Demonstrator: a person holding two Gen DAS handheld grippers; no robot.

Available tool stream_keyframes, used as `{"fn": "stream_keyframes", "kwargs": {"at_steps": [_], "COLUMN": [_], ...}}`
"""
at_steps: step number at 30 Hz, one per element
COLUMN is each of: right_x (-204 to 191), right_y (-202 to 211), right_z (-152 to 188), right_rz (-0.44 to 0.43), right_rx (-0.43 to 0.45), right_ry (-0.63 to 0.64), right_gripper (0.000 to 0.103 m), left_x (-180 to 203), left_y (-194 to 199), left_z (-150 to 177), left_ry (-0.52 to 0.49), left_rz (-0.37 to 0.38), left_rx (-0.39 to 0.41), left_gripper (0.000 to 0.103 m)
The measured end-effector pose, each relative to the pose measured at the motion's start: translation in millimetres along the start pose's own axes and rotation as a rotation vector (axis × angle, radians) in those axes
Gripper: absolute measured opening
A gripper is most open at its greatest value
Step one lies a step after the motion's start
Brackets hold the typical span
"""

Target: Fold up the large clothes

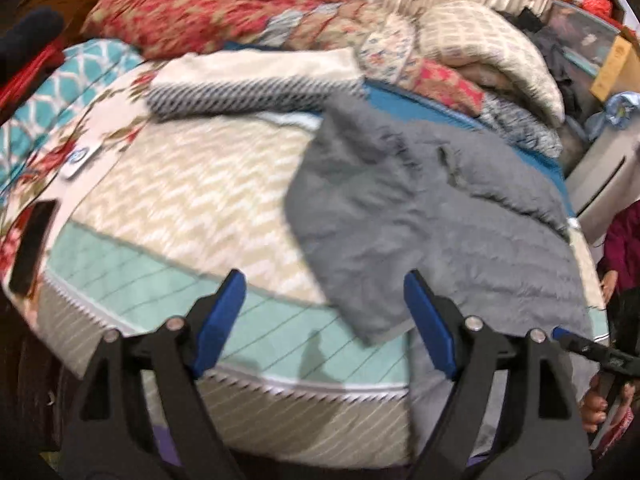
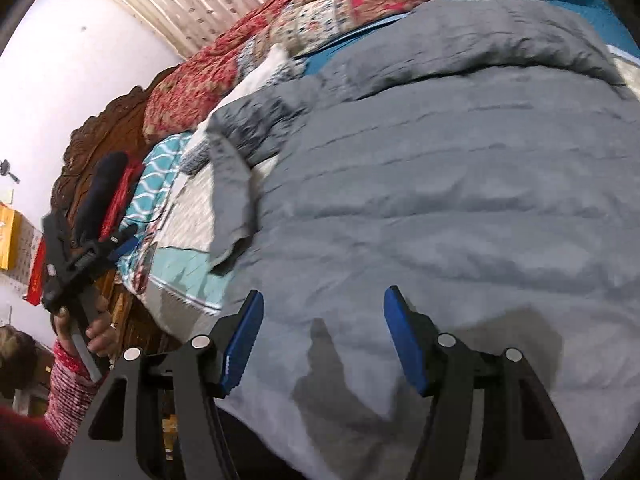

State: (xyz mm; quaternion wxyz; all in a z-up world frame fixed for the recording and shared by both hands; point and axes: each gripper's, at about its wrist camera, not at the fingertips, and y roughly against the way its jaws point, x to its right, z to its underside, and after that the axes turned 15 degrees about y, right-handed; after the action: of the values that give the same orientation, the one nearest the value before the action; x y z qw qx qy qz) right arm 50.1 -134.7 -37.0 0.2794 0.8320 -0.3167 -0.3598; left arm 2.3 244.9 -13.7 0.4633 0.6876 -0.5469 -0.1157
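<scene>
A large grey garment (image 1: 420,216) lies crumpled on the right half of the bed (image 1: 192,200). One sleeve-like flap hangs toward the near edge. In the right wrist view the grey garment (image 2: 440,200) fills most of the frame. My left gripper (image 1: 324,280) hovers open over the mint and beige bed cover, just left of the garment's lower flap, with nothing between its blue pads. My right gripper (image 2: 324,296) is open above the garment's near part and holds nothing. Each gripper also shows at the edge of the other view, the right gripper (image 1: 568,338) and the left gripper (image 2: 120,242), both hand-held.
A folded white and dark-patterned cloth (image 1: 248,84) lies at the back of the bed. Behind it are a red floral quilt (image 1: 192,12) and a cream blanket (image 1: 492,48). A black phone (image 1: 32,248) rests at the left edge. A carved wooden headboard (image 2: 104,136) stands beyond.
</scene>
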Motion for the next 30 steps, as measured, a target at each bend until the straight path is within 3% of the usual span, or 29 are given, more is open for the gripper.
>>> {"fn": "stream_keyframes", "kwargs": {"at_steps": [2, 10, 30], "right_x": [-11, -31, -15], "right_y": [-2, -7, -14], "right_z": [3, 13, 15], "right_rz": [-0.035, -0.019, -0.046], "right_rx": [-0.003, -0.048, -0.041], "right_ry": [-0.002, 0.04, -0.002], "right_gripper": [0.061, 0.061, 0.061], "left_x": [-6, 11, 30], "left_y": [4, -2, -22], "left_z": [-2, -5, -1], "left_ry": [-0.002, 0.022, -0.029], "left_rz": [0.01, 0.094, 0.052], "left_rx": [0.007, 0.003, -0.041], "left_gripper": [0.078, 0.078, 0.078]}}
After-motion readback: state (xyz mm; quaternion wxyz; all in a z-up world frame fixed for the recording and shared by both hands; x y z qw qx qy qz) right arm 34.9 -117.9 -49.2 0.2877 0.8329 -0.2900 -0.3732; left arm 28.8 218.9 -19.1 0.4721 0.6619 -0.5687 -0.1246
